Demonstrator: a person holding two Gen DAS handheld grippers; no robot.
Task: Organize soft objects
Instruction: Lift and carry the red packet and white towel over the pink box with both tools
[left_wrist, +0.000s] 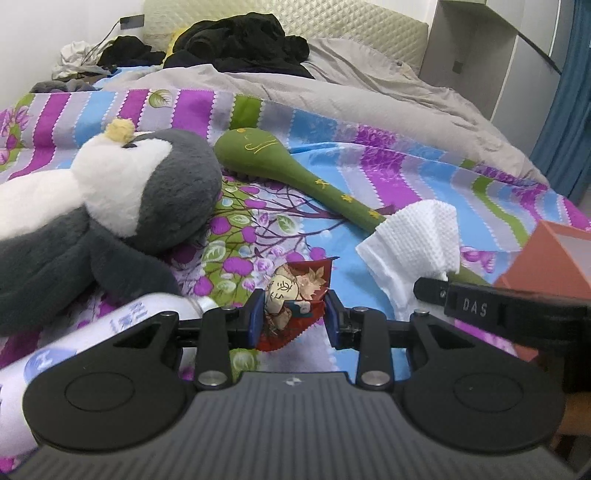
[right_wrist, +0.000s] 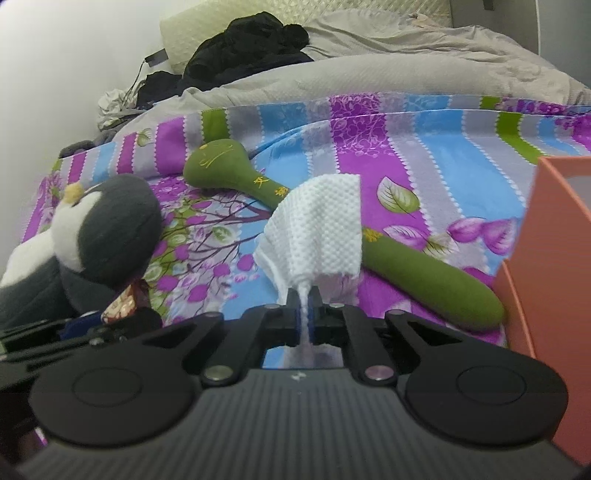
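My left gripper (left_wrist: 295, 317) is shut on a red snack packet (left_wrist: 291, 295), held just above the patterned bedsheet (left_wrist: 332, 147). My right gripper (right_wrist: 303, 314) is shut on a white textured tissue (right_wrist: 317, 229), which stands up bunched above the pads. The tissue (left_wrist: 413, 240) also shows in the left wrist view, right of the packet. A grey and white plush penguin (left_wrist: 110, 206) lies on its back to the left. A green plush mallet (right_wrist: 424, 273) lies behind the tissue, its head (left_wrist: 251, 147) toward the pillows.
An orange box (right_wrist: 554, 258) stands at the right edge of the bed. A white bottle (left_wrist: 74, 343) lies beside my left gripper. A grey duvet (right_wrist: 369, 74) and a heap of black clothes (right_wrist: 251, 44) cover the far end of the bed.
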